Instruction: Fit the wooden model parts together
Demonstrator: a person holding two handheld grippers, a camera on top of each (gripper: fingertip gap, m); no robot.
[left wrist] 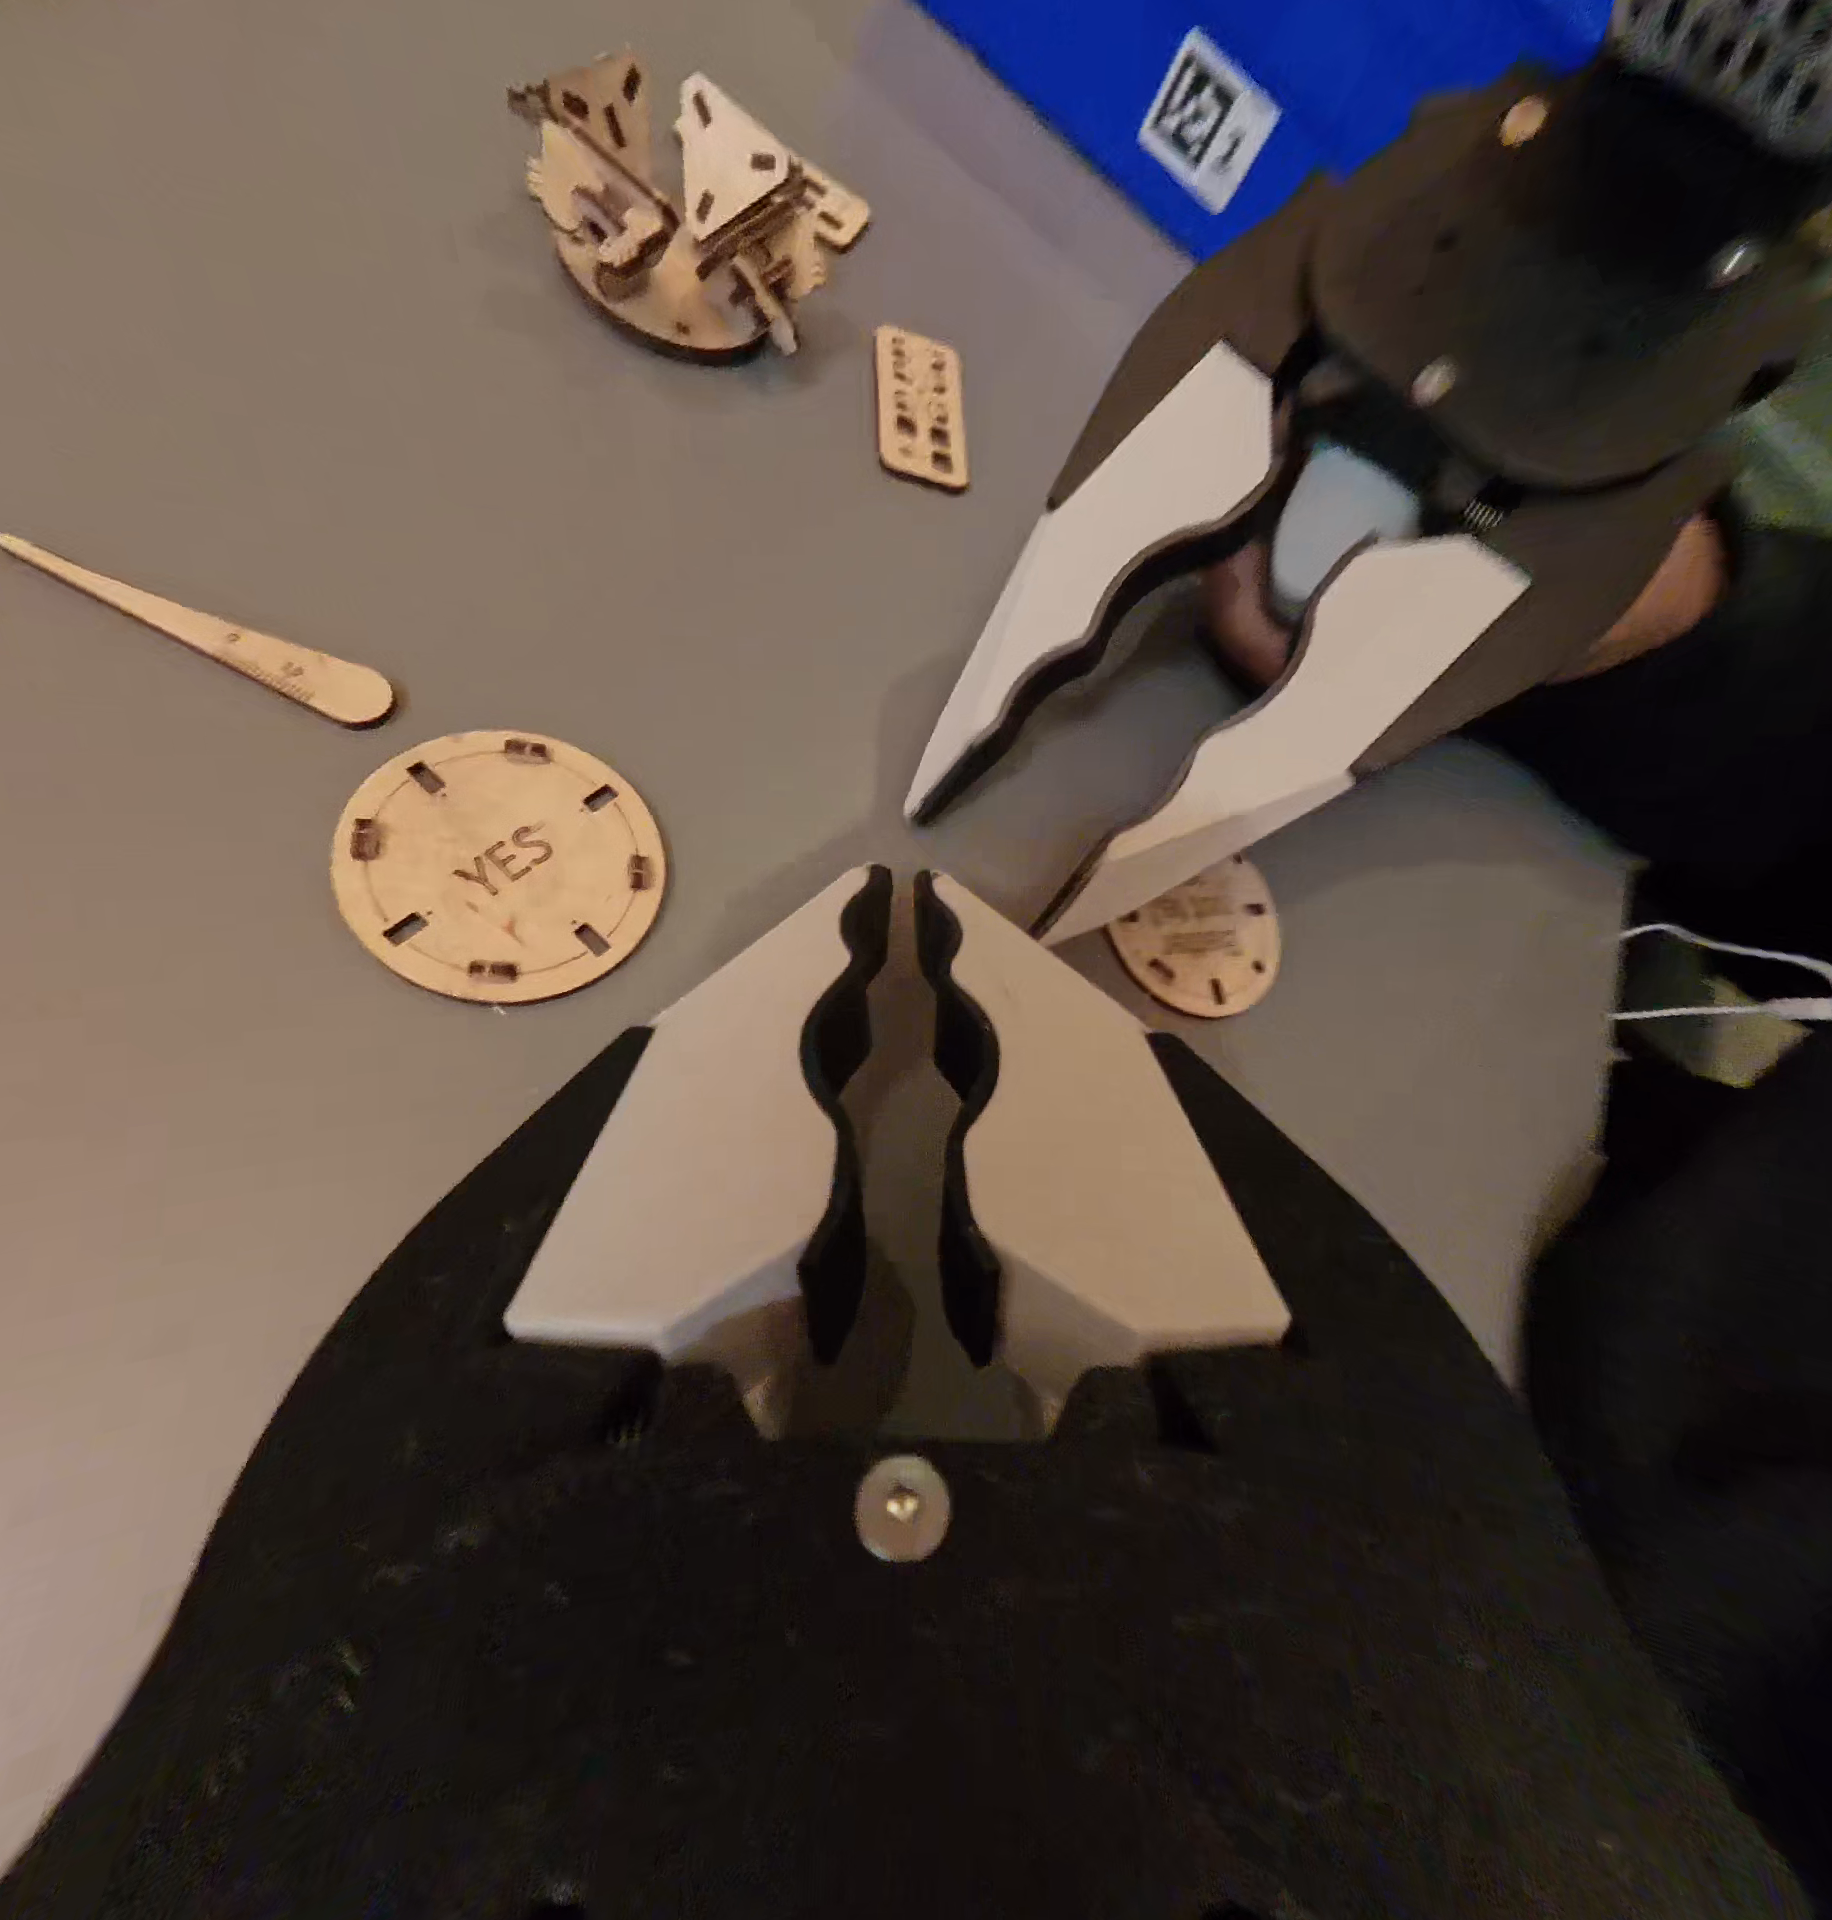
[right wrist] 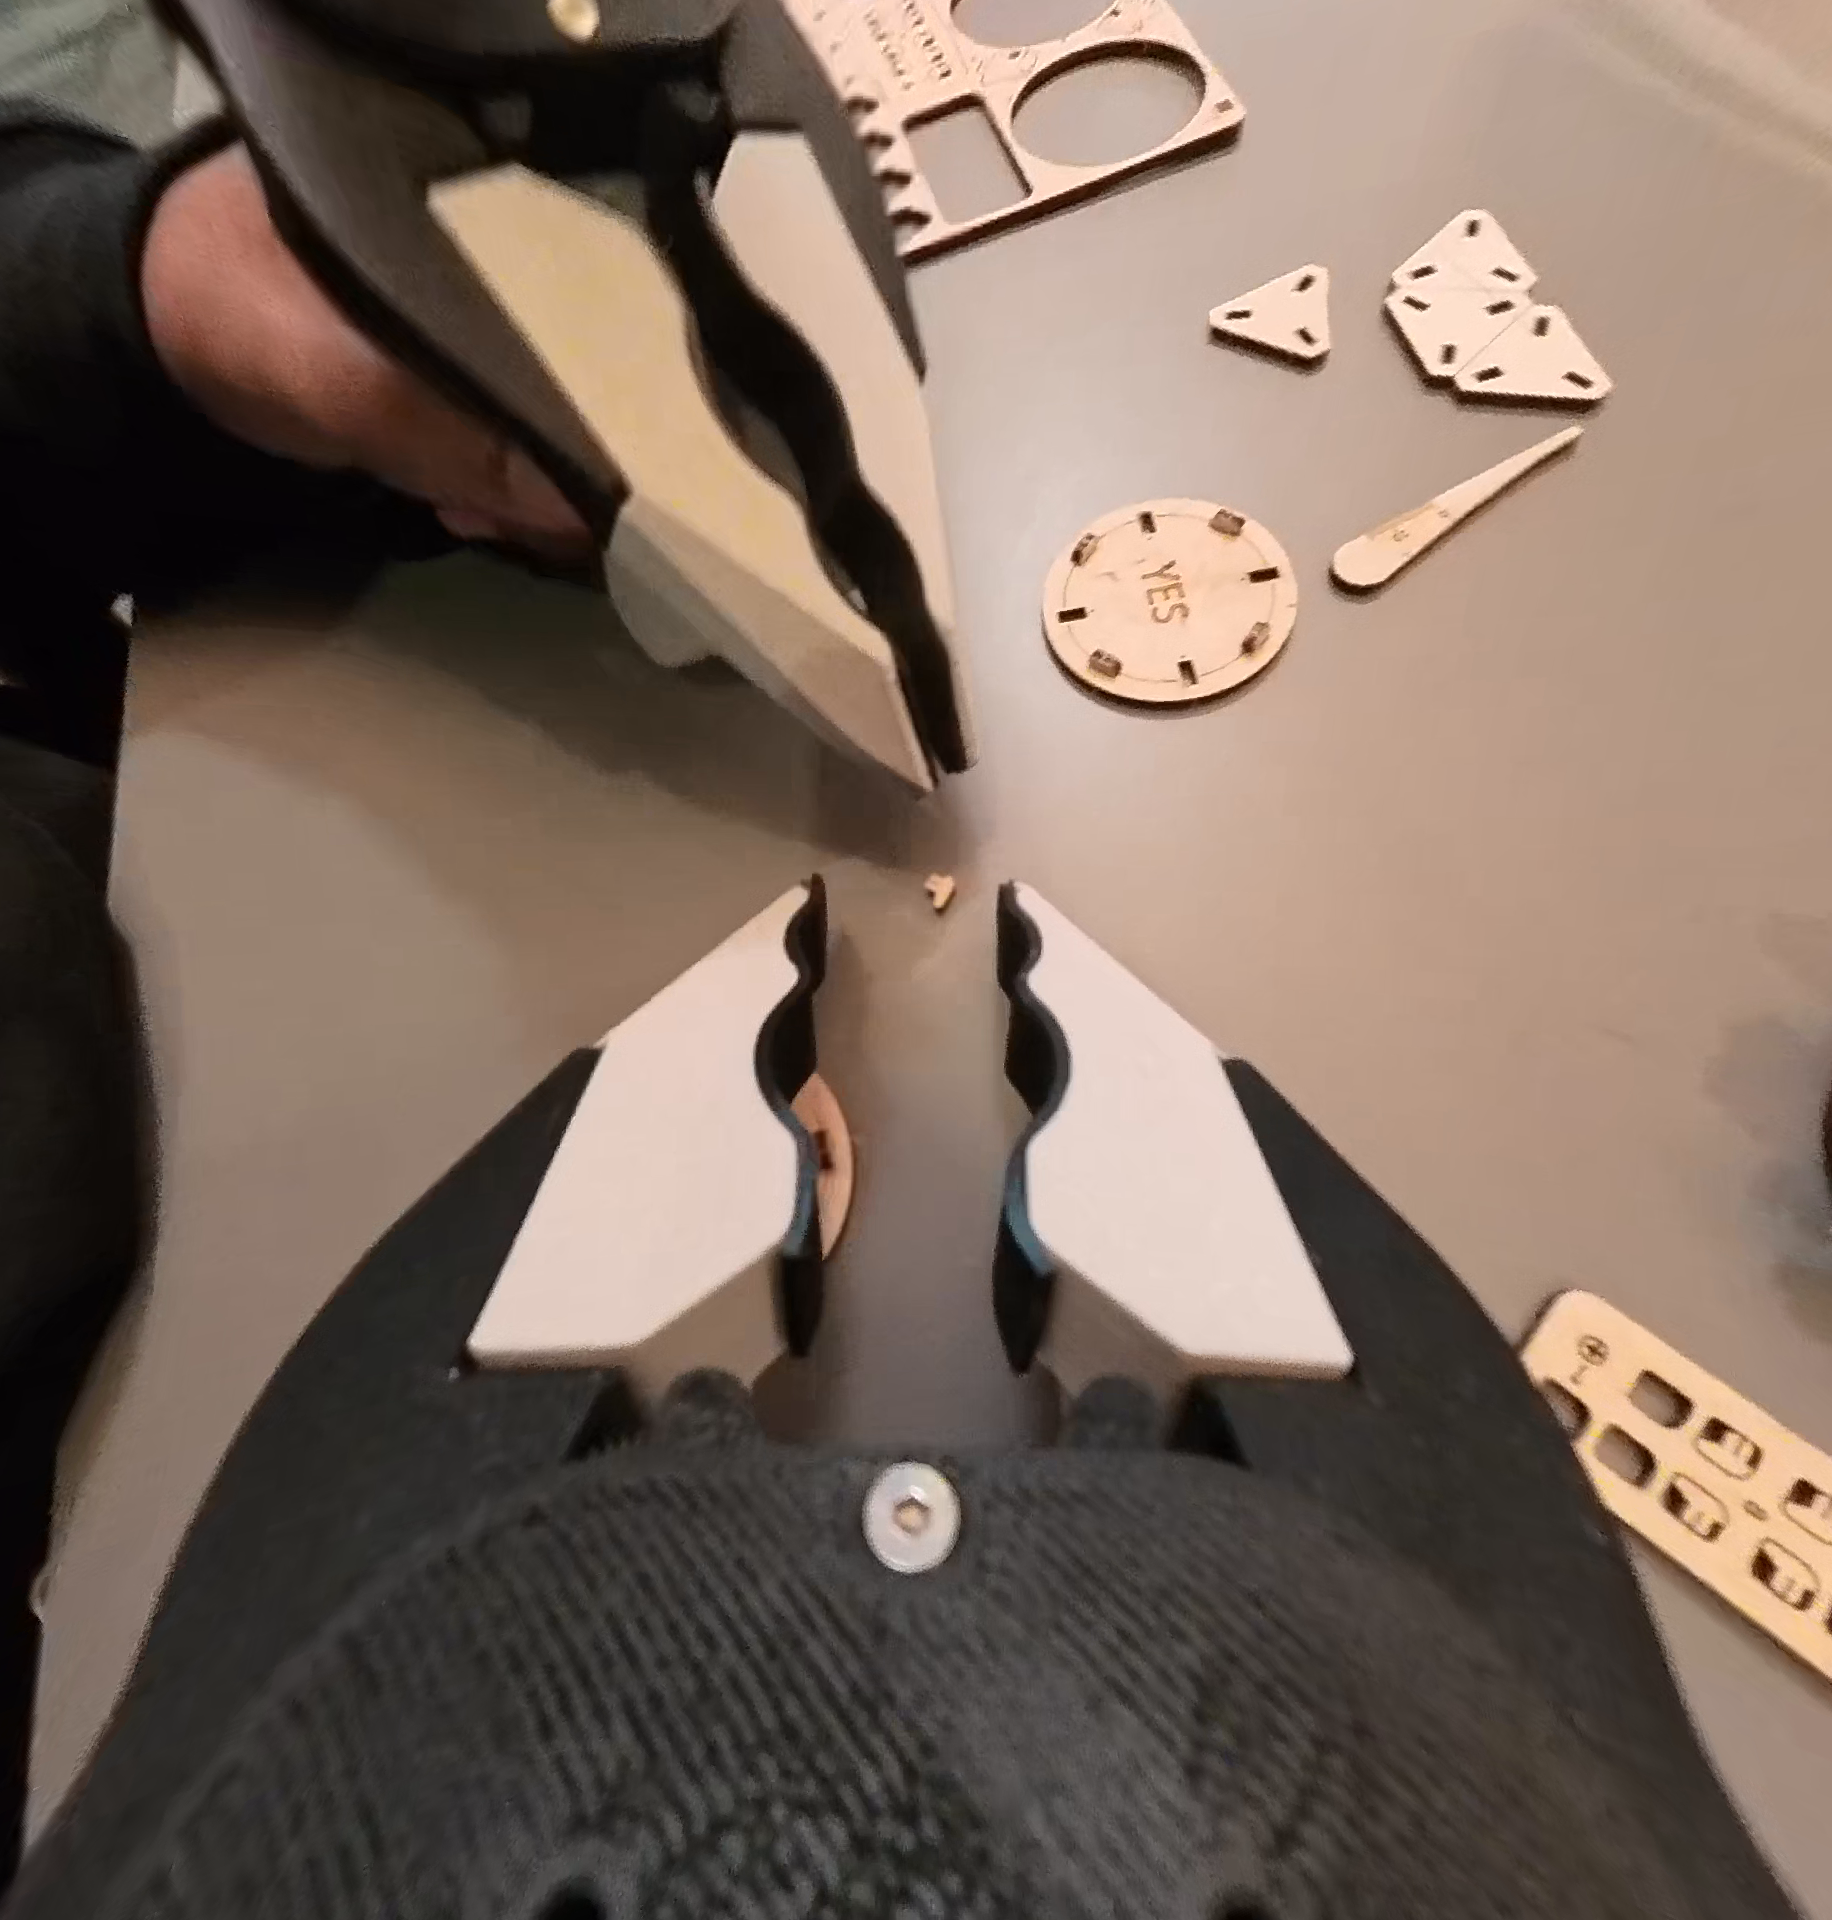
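Wooden chip (right wrist: 939, 891) between parted right tongs (right wrist: 907, 899)

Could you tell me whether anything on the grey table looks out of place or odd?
One thing stands out: a tiny wooden fragment lies loose on the grey table, apart from the other parts, just beyond the open right gripper and near the shut left gripper.

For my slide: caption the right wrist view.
Open right gripper above a tiny wooden chip, shut left gripper opposite, on a grey table.
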